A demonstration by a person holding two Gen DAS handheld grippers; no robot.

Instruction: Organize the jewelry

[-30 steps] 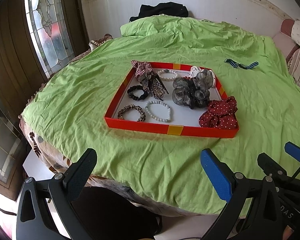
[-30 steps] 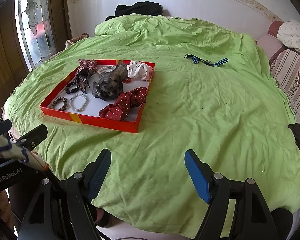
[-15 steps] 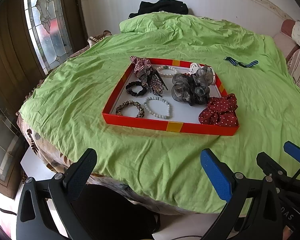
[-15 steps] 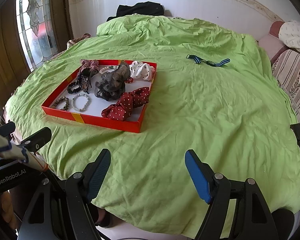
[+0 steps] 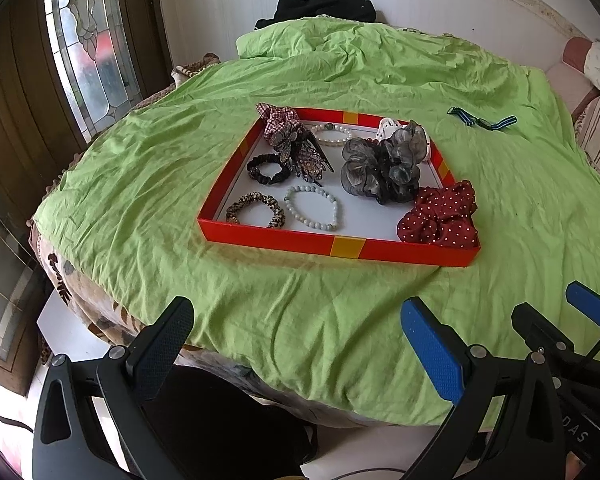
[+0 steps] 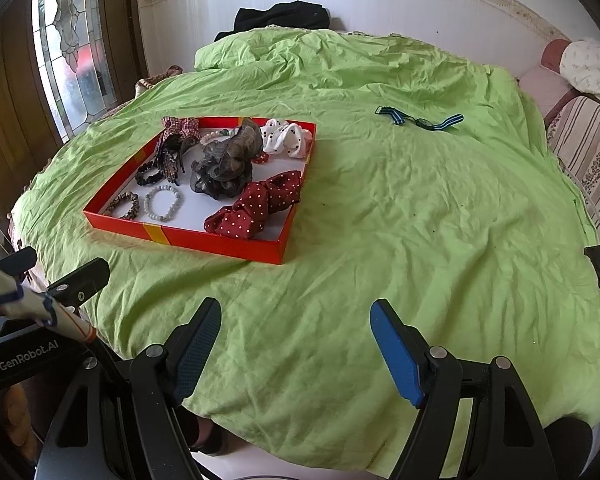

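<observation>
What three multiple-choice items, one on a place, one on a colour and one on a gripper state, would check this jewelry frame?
1. Where does the striped blue strap lie?
A. inside the red tray
B. on the green sheet, apart from the tray
C. between the right gripper's fingers

2. What colour is the scrunchie with white dots at the tray's near corner?
A. dark red
B. yellow
C. green

3. How do both grippers stand?
A. both open and empty
B. left shut on a bracelet
C. right shut on the tray rim

Key: 1 B, the strap rests on the green sheet well clear of the red tray. 2 A, the dotted scrunchie is dark red. 3 A, the left gripper and right gripper show wide gaps with only sheet behind.
</observation>
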